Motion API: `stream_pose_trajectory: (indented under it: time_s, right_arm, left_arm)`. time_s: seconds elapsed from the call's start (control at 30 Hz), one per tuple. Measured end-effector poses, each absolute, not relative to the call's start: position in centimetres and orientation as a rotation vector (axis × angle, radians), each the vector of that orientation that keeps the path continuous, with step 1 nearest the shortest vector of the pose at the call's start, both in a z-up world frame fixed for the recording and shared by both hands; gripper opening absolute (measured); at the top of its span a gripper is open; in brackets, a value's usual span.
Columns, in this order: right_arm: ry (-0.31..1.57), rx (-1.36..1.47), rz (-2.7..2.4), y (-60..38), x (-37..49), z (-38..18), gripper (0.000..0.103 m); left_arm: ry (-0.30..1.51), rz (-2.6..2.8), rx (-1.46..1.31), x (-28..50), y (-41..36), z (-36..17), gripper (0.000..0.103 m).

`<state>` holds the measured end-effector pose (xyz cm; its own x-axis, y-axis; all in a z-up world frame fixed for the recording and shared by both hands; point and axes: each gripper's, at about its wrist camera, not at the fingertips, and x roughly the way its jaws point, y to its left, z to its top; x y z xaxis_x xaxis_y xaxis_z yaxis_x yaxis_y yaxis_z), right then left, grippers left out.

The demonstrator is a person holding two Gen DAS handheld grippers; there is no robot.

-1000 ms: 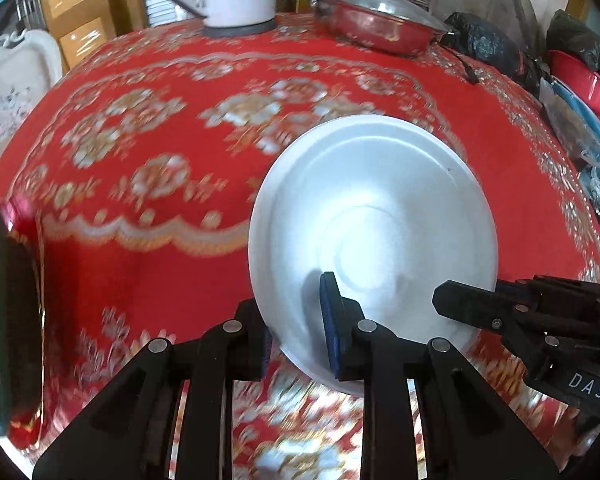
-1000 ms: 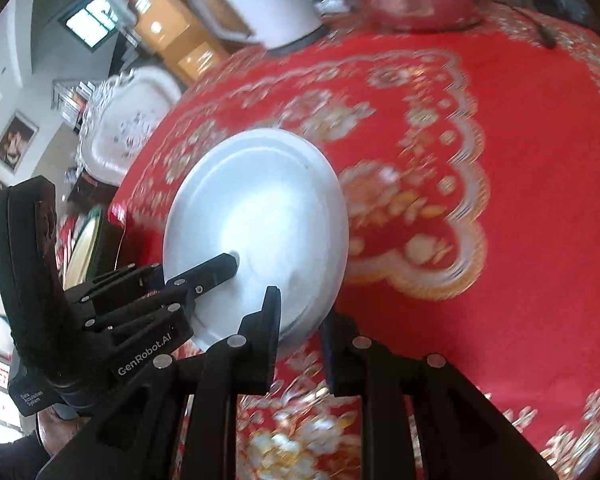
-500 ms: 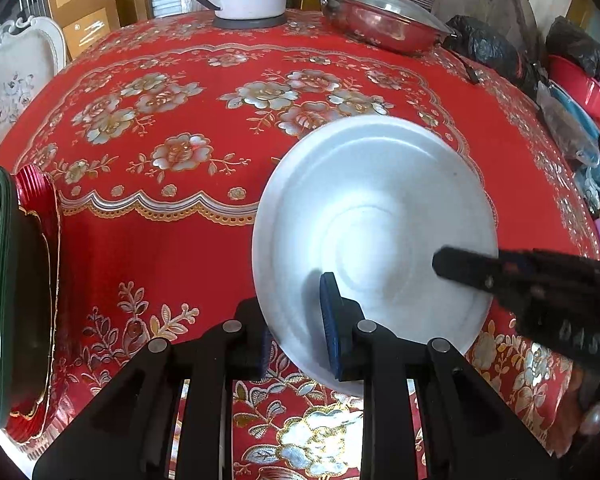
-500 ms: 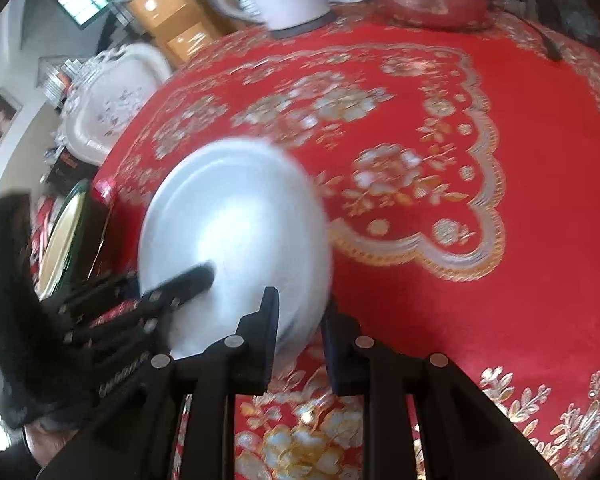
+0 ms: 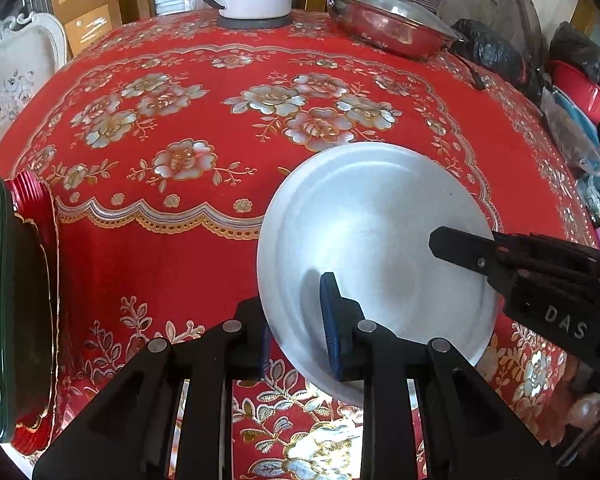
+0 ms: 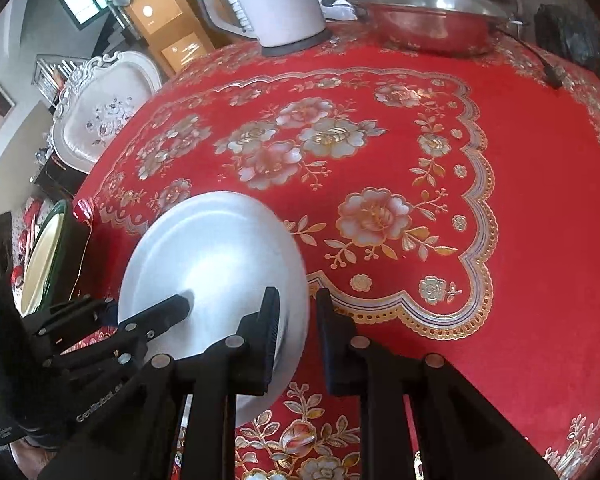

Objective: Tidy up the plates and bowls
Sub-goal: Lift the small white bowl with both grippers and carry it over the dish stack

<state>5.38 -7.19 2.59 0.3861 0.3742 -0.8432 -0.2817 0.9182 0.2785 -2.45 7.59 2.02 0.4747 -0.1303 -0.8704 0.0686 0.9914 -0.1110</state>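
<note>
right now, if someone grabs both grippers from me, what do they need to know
Left gripper: shut on the rim of the silver plate, holding it tilted above the red tablecloth.
Right gripper: astride the plate's other edge; cannot tell if its jaws are clamped.
The stack of trays and plates stands at the table's left edge.
Done: plate lifted.
Left: set it down with the stack, probably.

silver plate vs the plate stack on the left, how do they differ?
The silver plate is plain metal; the plate stack shows red, green and cream rims. The silver plate is single, tilted and clamped by the left hand-held gripper; the plate stack sits ungripped at the left edge. Both are dishware.
</note>
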Motion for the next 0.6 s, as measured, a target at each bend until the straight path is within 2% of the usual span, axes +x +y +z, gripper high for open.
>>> stream_pose_trajectory:
  time_s: [0.33,0.6]
  right_arm:
    - [1.067,0.058,0.435,-6.3,4.8,3.6,0.017]
    - [1.022,0.040,0.463,-5.2,4.0,5.9,0.017]
  left_arm:
    - [1.056,-0.106,-0.073,-2.7,8.2,2.5,0.021]
    - [0.996,-0.090,-0.082,-3.9,9.6,5.2,0.021]
